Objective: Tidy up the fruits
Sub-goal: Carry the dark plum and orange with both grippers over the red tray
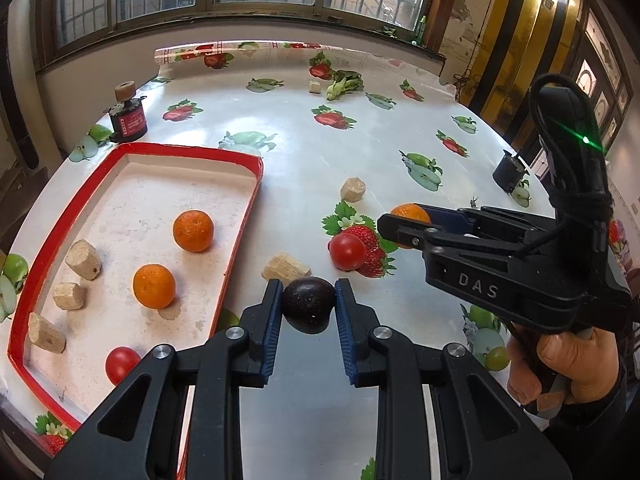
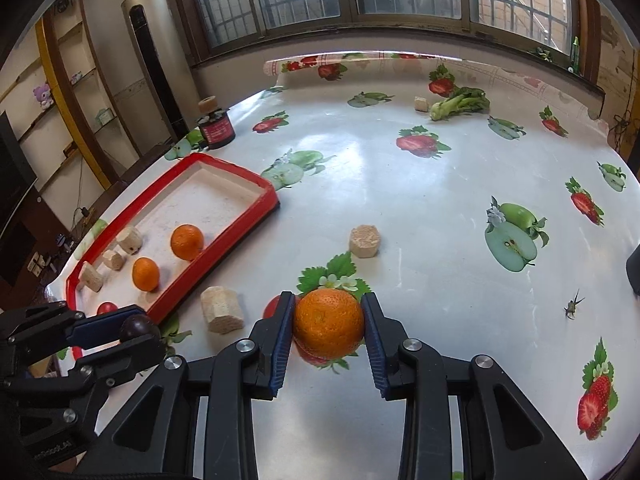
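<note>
My left gripper (image 1: 309, 308) is shut on a dark plum (image 1: 309, 305), just right of the red-rimmed tray (image 1: 240, 216); it also shows in the right wrist view (image 2: 138, 330). My right gripper (image 2: 328, 326) is shut on an orange (image 2: 329, 323), seen from the left wrist view too (image 1: 410, 214). The tray holds two oranges (image 1: 193, 230) (image 1: 154, 286), a red tomato (image 1: 122, 364) and three cork pieces (image 1: 83, 259). Another tomato (image 1: 347, 251) lies on the table between the grippers.
Loose cork pieces (image 1: 286, 268) (image 1: 353, 189) lie on the fruit-print tablecloth. A dark jar with a cork on top (image 1: 129, 120) stands behind the tray. A green vegetable (image 2: 460, 104) lies at the far side. A small dark cup (image 1: 509, 172) stands at the right edge.
</note>
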`<state>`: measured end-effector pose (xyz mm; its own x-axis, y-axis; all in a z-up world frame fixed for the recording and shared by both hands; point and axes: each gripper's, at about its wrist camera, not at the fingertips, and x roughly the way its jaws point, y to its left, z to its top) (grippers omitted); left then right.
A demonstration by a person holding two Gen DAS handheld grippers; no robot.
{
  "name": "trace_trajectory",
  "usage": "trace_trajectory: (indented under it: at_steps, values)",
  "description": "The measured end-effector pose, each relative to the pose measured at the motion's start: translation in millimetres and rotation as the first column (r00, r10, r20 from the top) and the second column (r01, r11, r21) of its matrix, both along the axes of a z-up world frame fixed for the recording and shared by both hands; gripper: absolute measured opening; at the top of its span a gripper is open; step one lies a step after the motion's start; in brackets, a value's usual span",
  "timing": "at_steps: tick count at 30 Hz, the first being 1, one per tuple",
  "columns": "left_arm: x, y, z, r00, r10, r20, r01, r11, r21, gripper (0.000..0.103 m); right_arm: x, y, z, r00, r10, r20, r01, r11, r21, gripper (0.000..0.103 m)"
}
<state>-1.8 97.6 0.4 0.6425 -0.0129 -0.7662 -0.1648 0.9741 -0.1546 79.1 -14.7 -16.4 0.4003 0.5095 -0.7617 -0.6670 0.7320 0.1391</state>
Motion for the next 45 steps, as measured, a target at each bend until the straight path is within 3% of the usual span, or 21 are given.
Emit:
trace_trajectory:
  at_steps: [20,45]
  values:
    - [-23,67,17,0.989,0.145,0.038,-0.146,0.989,0.016,0.024,-42,45,23,0.994,0.111,0.025,-0.111,0.994,0.021,0.034]
    - [-10,111,7,0.978,0.211,-0.007,-0.211,0.977,0.025,0.024,-32,87,26,0.989,0.151,0.001,-0.151,0.988,0.032,0.034]
